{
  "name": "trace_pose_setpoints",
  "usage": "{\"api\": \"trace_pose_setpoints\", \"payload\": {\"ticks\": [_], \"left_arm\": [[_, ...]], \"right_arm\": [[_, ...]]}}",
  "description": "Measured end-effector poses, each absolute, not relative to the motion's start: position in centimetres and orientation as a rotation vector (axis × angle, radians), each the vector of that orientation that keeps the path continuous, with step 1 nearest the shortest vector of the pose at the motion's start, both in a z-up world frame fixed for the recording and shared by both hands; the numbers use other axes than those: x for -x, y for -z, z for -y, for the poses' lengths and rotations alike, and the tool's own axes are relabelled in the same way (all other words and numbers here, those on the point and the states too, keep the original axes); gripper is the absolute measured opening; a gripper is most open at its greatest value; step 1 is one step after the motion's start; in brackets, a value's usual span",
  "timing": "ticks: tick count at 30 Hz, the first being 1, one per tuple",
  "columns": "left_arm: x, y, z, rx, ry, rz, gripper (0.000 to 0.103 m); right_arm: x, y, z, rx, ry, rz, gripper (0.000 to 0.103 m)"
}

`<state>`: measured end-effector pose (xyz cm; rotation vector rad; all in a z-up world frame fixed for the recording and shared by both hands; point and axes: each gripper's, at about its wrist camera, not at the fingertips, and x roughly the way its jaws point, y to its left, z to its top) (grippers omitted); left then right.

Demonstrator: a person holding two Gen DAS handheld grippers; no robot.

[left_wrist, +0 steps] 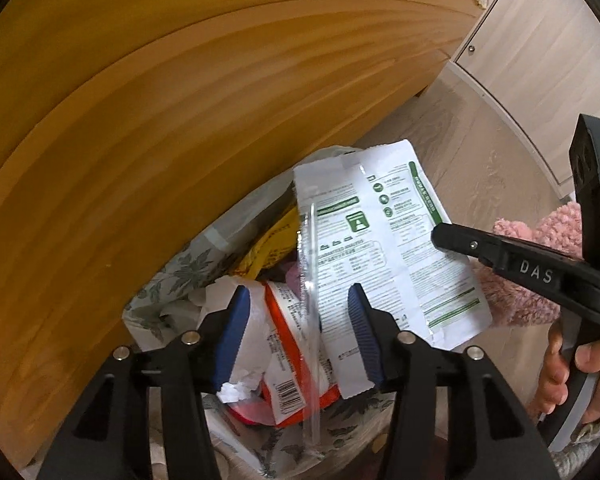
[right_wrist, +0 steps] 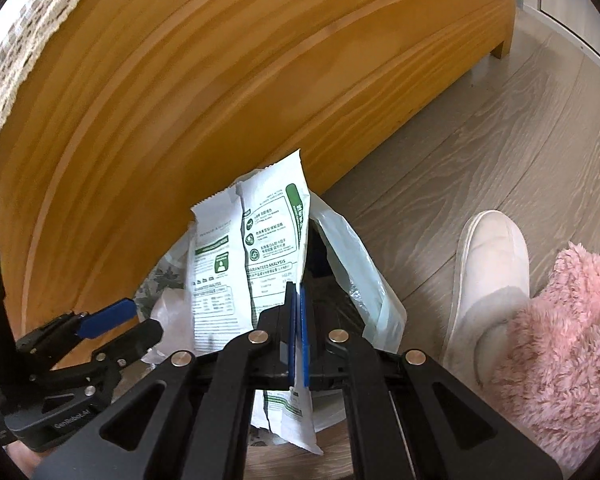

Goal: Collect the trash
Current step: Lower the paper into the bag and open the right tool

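Observation:
A white and green printed package (left_wrist: pixel 400 248) hangs over the open mouth of a floral plastic trash bag (left_wrist: pixel 172 276). My right gripper (left_wrist: pixel 444 238) comes in from the right, shut on the package's right edge. In the right wrist view its blue pads (right_wrist: pixel 296 320) pinch the package (right_wrist: pixel 260 256) above the bag (right_wrist: pixel 352 256). My left gripper (left_wrist: pixel 300 320) stands open over the bag. Below its gap lie an orange wrapper (left_wrist: pixel 288 344), a clear plastic strip (left_wrist: pixel 310 280) and crumpled white paper (left_wrist: pixel 256 344). That left gripper (right_wrist: pixel 132 326) also shows at the left of the right wrist view.
A tall wooden panel (left_wrist: pixel 180 100) stands right behind the bag. Grey wood floor (right_wrist: pixel 480 152) lies to the right. A white slipper (right_wrist: pixel 492 272), a pink fuzzy sleeve (right_wrist: pixel 560 340) and a hand (left_wrist: pixel 580 364) are close on the right. A pale cabinet door (left_wrist: pixel 540 60) is beyond.

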<state>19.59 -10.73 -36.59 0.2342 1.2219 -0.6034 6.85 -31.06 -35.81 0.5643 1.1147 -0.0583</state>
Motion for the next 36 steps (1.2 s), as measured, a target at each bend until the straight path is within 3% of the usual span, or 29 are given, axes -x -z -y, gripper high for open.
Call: {"api": "trace_pose_setpoints", "payload": {"ticks": [19, 22, 29, 31, 36], "left_arm": [[-19.8, 37.2, 10.2, -0.212, 0.580, -1.260, 0.049], [-19.9, 37.2, 9.9, -0.199, 0.571, -1.265, 0.062], [-20.3, 36.9, 9.1, -0.138, 0.554, -1.289, 0.074], [-20.3, 36.7, 8.6, -0.127, 0.547, -1.288, 0.081], [-19.8, 36.0, 7.9, -0.120, 0.520, -1.265, 0.089]], "right_arm": [[-7.8, 37.2, 29.8, -0.473, 0.072, -1.155, 0.003], [-7.8, 37.0, 29.9, -0.492, 0.069, -1.158, 0.005], [-7.8, 36.4, 29.8, -0.464, 0.071, -1.160, 0.005], [-7.7, 36.1, 30.0, -0.467, 0.079, -1.156, 0.020], [-7.2, 35.4, 30.5, -0.465, 0.083, -1.141, 0.025]]}}
